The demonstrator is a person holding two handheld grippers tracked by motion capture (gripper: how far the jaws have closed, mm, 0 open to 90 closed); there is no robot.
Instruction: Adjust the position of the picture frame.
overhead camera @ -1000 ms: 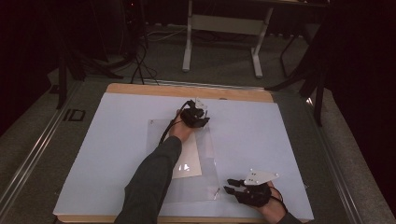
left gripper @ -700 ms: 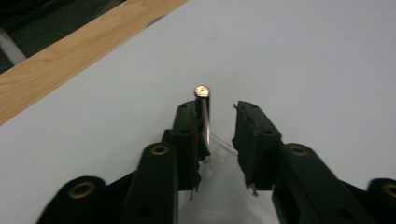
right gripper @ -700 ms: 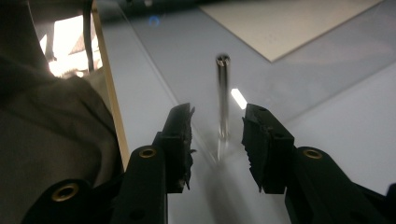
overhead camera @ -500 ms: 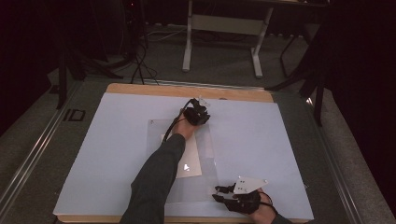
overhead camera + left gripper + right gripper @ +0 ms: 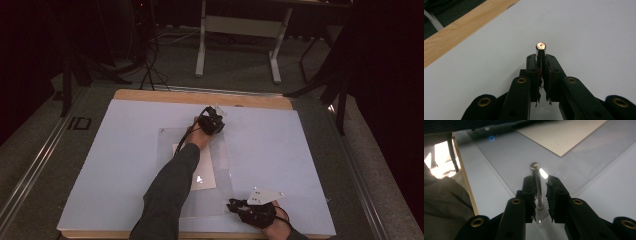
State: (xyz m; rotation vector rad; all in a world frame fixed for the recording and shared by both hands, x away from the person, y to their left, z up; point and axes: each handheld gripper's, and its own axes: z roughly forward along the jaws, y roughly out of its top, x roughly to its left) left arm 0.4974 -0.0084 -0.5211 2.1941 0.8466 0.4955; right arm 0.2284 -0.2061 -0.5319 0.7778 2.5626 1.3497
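Tabletop point(image 5: 125, 165) is a pale white sheet over a wooden board, wood edge showing along the far side; dark room beyond, grey floor, a white-legged stand point(image 5: 240, 45) well behind the table. Clear plastic sheet point(image 5: 220, 200) lies mid-table with a white paper point(image 5: 205, 170) under it.

Left gripper point(image 5: 541, 72) sits at the clear sheet's far edge, jaws just closing, pinching a metal pin point(image 5: 540, 50); pin axis runs along the jaws, round end pointing away from the hand.

Right gripper point(image 5: 541, 195) is at the clear sheet's near right corner, jaws closing but still apart around a second metal pin point(image 5: 537, 185). It lies lengthwise between them, head pointing towards the paper; it sits against one jaw, clear of the other.
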